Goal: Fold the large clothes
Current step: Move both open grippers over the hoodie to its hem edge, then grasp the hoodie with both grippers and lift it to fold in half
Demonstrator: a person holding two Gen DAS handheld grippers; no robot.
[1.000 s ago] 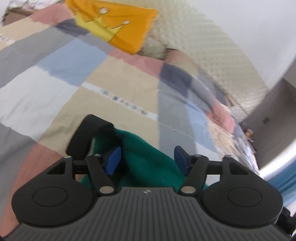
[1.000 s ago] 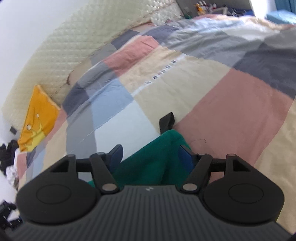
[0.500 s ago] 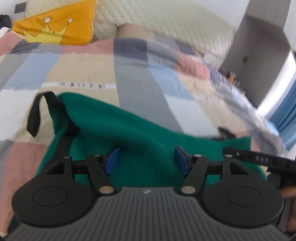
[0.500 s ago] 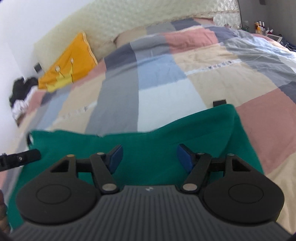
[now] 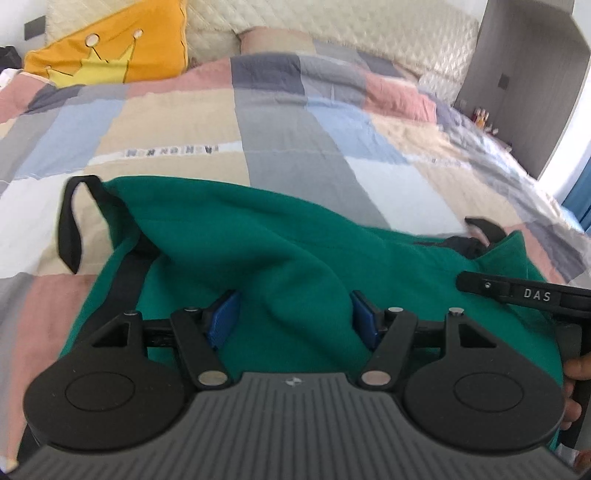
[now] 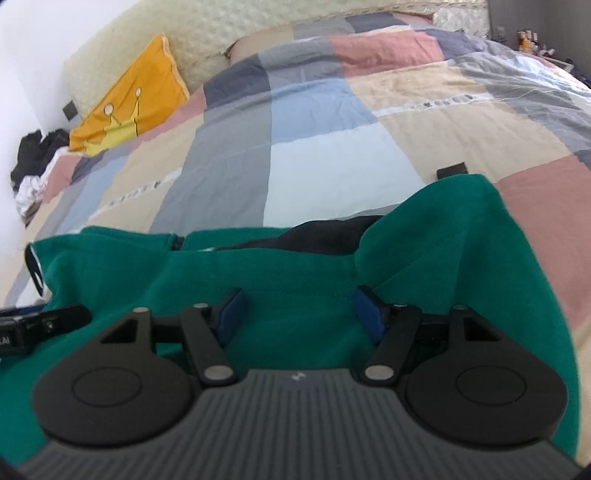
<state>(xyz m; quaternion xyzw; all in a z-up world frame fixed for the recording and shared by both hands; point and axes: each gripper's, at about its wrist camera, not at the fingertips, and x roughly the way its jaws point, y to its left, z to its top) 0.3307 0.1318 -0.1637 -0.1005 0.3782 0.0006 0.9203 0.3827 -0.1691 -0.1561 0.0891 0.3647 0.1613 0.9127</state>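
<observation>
A green garment (image 5: 258,236) with black trim and a black strap loop (image 5: 68,221) lies spread on the patchwork bedcover (image 5: 280,147). My left gripper (image 5: 293,319) is open, its blue pads (image 5: 223,319) wide apart over a raised fold of the green cloth. My right gripper (image 6: 301,317) is open over the same garment (image 6: 258,273), its blue pads (image 6: 231,315) apart on either side of flat cloth. A black inner lining (image 6: 325,232) shows at the garment's far edge. The right gripper's body (image 5: 517,293) shows at the right of the left wrist view.
An orange crown cushion (image 5: 110,59) leans on the quilted headboard (image 5: 332,29). A grey cabinet (image 5: 517,74) stands at the far right. Dark and white clothes (image 6: 33,162) are piled at the bed's left. Small bottles (image 6: 528,37) stand on a far shelf.
Both grippers swung from looking sideways to facing the headboard. The garment, bunched between the fingers a second ago, now lies spread across the bed, and a fold has risen between the left fingers.
</observation>
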